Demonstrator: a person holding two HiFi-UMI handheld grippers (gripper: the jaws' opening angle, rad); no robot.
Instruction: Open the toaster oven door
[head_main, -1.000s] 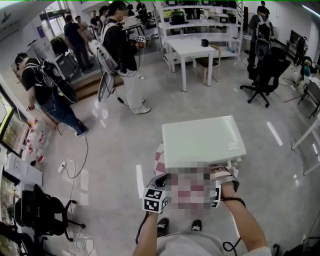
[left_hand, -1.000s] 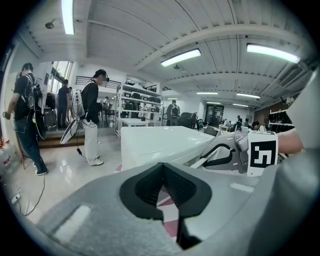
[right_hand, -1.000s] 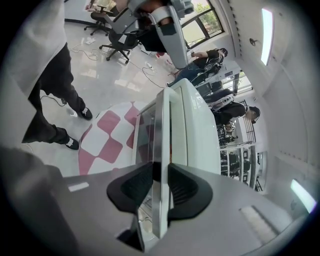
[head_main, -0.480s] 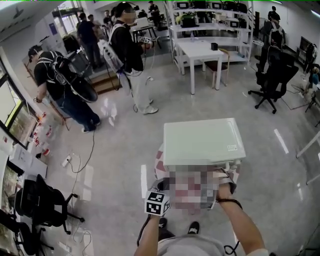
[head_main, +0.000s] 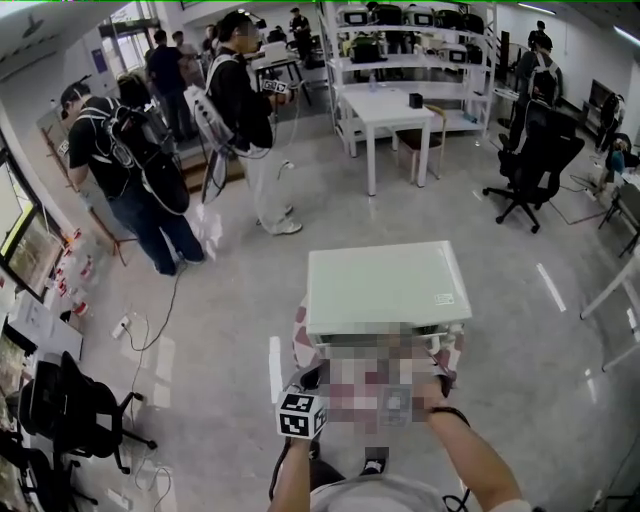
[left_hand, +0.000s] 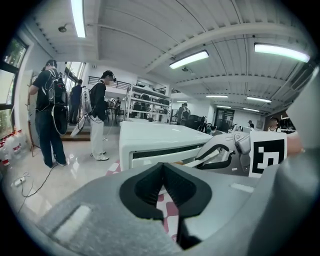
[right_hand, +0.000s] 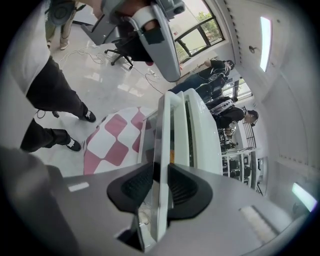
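The toaster oven (head_main: 385, 285) fills the counter's (right_hand: 112, 142) middle. The right gripper's (right_hand: 161, 186) fingers (right_hand: 134, 187) clamp the door's (right_hand: 165, 125) stiff top edge, likely the best hold. Its glass looks fragile, and the light body may slide. The left gripper's (left_hand: 162, 175) fingers are pressed together, empty.
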